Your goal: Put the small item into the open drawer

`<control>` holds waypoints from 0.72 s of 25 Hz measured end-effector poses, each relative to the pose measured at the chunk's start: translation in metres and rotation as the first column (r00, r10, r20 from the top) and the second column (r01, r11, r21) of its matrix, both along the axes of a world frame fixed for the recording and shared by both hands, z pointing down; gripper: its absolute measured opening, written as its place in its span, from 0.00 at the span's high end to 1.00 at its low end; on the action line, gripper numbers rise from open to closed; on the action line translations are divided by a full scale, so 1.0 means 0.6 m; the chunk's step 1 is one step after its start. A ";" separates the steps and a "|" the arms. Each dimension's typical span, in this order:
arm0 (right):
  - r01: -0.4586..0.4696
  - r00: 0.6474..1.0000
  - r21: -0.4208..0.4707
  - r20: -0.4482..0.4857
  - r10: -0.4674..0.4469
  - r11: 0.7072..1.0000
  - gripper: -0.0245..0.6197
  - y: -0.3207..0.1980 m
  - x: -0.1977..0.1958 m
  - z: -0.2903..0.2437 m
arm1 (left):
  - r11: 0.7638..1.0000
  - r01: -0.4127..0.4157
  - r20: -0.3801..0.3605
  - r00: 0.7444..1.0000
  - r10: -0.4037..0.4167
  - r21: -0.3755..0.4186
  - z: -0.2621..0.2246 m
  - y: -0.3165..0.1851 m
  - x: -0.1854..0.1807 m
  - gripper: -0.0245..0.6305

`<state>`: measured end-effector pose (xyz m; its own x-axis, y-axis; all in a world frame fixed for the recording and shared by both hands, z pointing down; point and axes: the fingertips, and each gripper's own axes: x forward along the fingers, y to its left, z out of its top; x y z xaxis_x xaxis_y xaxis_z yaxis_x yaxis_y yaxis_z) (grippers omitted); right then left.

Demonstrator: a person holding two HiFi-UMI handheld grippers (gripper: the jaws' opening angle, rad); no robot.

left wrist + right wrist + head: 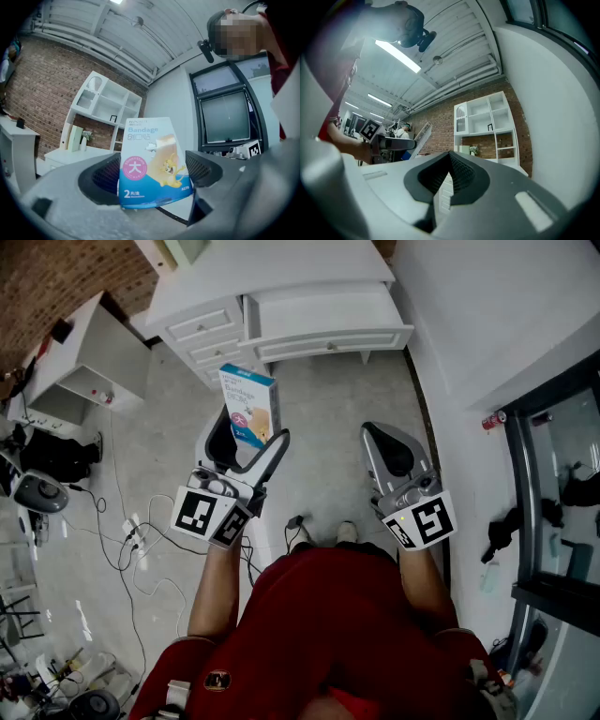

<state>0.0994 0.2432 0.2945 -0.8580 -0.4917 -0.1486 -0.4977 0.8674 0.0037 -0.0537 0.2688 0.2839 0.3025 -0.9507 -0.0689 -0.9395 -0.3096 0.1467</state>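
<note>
The bandage box (249, 401), likely a light, crushable carton best held by its side edges, stands clamped between the wide-spread fingers of the left gripper (251, 442), the open drawer (323, 315) at its one o'clock, while the fingers of the right gripper (377, 434) sit closed together, empty.

The bandage box (152, 161) is glossy card, the drawer (328, 339) matt white

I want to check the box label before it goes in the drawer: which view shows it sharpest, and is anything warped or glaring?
Left gripper view: bandage box sharp, evenly lit, print legible; fisheye bends the shelves behind. Head view: box small, print soft, white drawer bright but not blown out. Right gripper view: ceiling strip light glares, corners dark.
</note>
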 end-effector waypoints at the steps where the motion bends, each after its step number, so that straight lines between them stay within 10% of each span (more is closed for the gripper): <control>1: -0.002 1.000 -0.001 0.001 0.002 1.000 0.95 0.000 0.003 -0.001 | 1.000 0.000 0.002 1.000 0.000 -0.001 0.000 0.002 0.003 0.30; 18: 0.092 0.994 -0.006 0.057 -0.091 0.996 0.95 -0.029 0.129 0.008 | 0.995 0.104 0.028 0.994 -0.104 0.011 -0.005 -0.015 0.120 0.30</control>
<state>0.1769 0.2257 0.2992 -0.8898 -0.4129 -0.1945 -0.4152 0.9092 -0.0305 0.0182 0.2597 0.2809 0.2037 -0.9765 -0.0705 -0.9704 -0.2109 0.1175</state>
